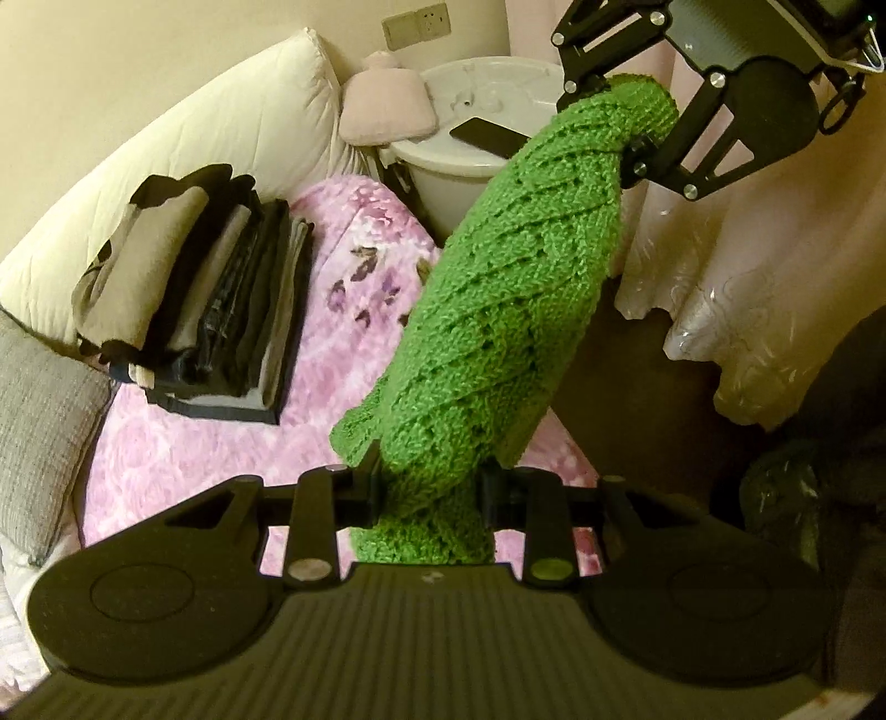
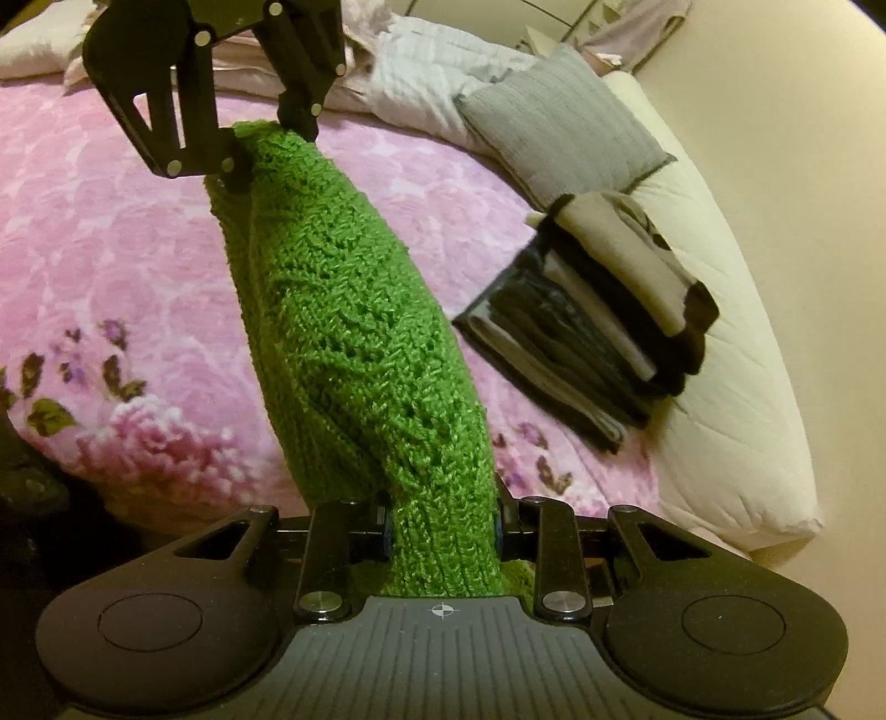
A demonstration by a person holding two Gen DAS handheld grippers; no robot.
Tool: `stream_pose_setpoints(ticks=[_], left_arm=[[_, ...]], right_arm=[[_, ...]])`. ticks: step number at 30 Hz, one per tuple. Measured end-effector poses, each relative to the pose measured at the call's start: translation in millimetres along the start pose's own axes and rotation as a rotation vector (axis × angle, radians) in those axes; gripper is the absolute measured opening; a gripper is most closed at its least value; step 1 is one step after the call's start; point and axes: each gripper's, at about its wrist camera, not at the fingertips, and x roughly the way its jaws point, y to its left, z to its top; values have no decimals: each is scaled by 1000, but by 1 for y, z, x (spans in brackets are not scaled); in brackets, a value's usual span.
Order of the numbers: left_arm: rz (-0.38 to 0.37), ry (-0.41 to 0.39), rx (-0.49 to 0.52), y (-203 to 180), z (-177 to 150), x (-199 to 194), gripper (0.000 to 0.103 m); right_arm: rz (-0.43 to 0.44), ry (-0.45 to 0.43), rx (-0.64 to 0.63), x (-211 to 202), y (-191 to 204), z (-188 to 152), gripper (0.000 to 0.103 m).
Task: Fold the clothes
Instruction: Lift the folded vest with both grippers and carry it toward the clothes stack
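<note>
Knit (image 1: 498,310) stretched between both tongs

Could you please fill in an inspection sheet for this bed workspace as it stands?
Surface: pink floral blanket on the bed.
Job's things: green knit stretched in the air between both grippers; folded stack beside white pillow.
Clutter: grey cushion; phone on white bin; pink hot-water bottle.
Grippers: left gripper and right gripper each shut on a knit end.
Cables: nothing seen.
Surroundings: wall socket, curtain.
</note>
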Motion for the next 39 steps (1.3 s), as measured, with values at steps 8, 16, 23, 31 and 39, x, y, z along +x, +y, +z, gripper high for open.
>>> stream_pose_setpoints(ticks=[8, 16, 23, 31, 39], left_arm=[[-7, 7, 6, 27, 6, 5, 27], [18, 46, -58, 43, 8, 5, 27], [67, 96, -177, 60, 20, 14, 27], [134, 148, -332, 66, 50, 24, 27], [169, 179, -461, 57, 72, 36, 27]], right_arm=[[20, 3, 7, 13, -19, 14, 27], [73, -36, -54, 29, -40, 26, 27], [145, -93, -153, 51, -74, 33, 27], [233, -160, -288, 69, -125, 30, 27], [304, -198, -411, 80, -158, 18, 27]])
